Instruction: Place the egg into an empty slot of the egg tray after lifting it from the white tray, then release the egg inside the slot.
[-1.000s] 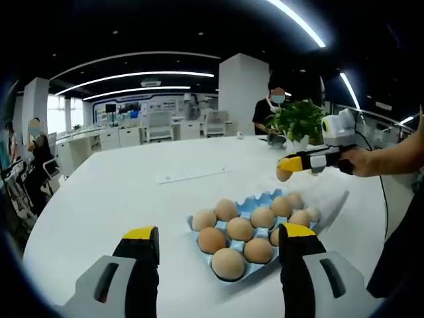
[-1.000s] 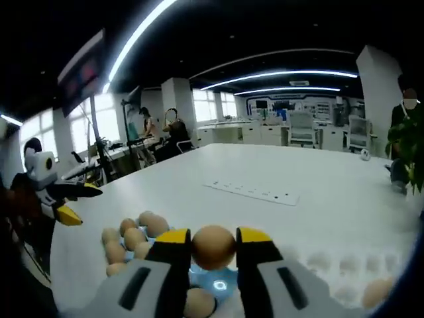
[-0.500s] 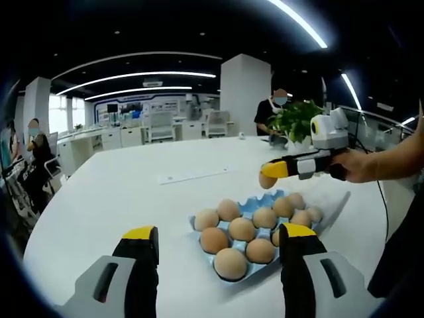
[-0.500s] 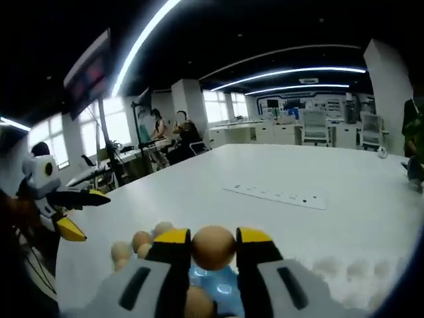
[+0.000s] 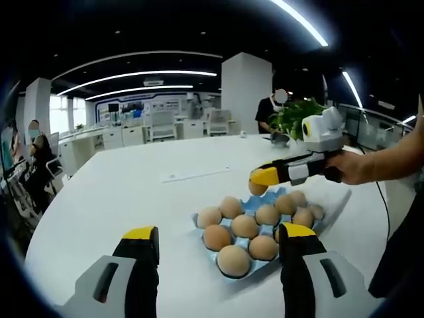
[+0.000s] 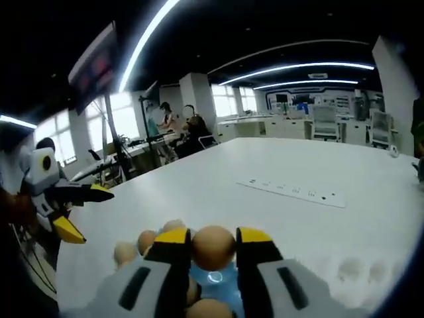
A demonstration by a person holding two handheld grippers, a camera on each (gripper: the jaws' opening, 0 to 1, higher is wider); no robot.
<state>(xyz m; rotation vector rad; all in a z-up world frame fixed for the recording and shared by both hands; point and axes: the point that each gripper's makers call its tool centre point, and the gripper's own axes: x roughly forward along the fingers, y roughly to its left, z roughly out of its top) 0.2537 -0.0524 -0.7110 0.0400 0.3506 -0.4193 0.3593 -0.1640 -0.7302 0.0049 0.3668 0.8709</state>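
White bench (image 5: 119, 199): right tool (image 6: 213, 246) grips egg (image 6: 213, 247) right above tray (image 5: 255, 205) far edge; left tool (image 5: 215, 245) open, idle.

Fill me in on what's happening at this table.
A person is loading eggs into a blue egg tray on the white table. The right gripper holds one egg between its jaws, above the far part of the tray, not yet released. The left gripper hangs open nearby, holding nothing.
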